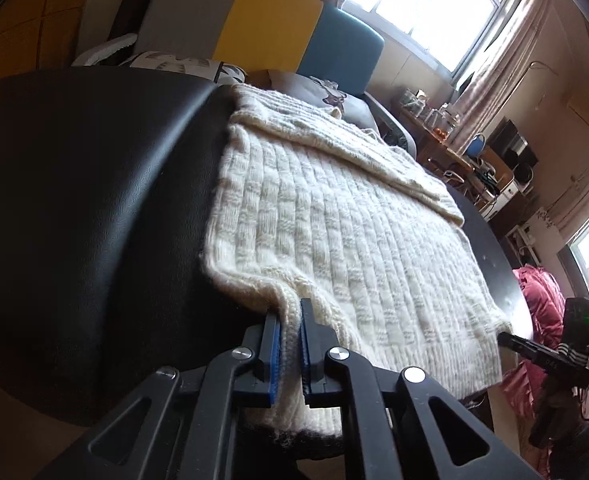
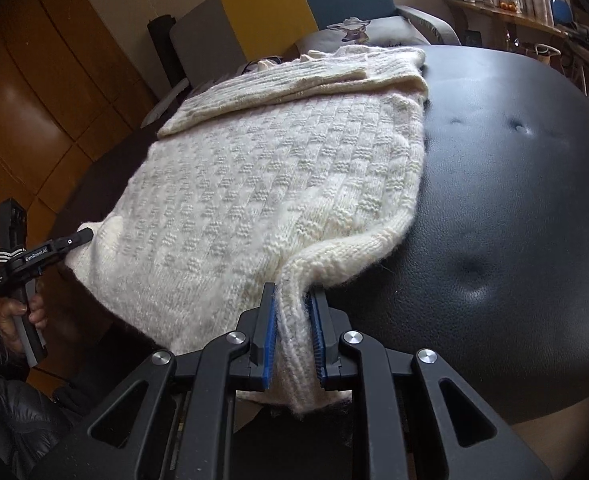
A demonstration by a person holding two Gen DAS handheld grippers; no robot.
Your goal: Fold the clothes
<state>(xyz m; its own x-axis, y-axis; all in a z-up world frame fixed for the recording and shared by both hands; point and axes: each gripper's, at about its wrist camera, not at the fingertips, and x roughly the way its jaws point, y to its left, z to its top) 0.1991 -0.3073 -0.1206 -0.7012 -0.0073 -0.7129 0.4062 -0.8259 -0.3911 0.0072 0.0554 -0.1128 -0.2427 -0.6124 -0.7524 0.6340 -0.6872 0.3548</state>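
L gripper (image 1: pixel 290 344) clamped on near-left hem corner of cream knit sweater (image 1: pixel 334 220); sweater spread flat on black leather ottoman (image 1: pixel 94 200), sleeves folded across far end. R gripper (image 2: pixel 294 340) pinching near-right hem corner, pads pressed on knit.

Chunky cream knitted wool sweater (image 2: pixel 278 184) lies on a glossy, grained black leather seat (image 2: pixel 514 208).

A pink cloth (image 1: pixel 534 320) hangs beyond the black padded surface (image 1: pixel 94 200).
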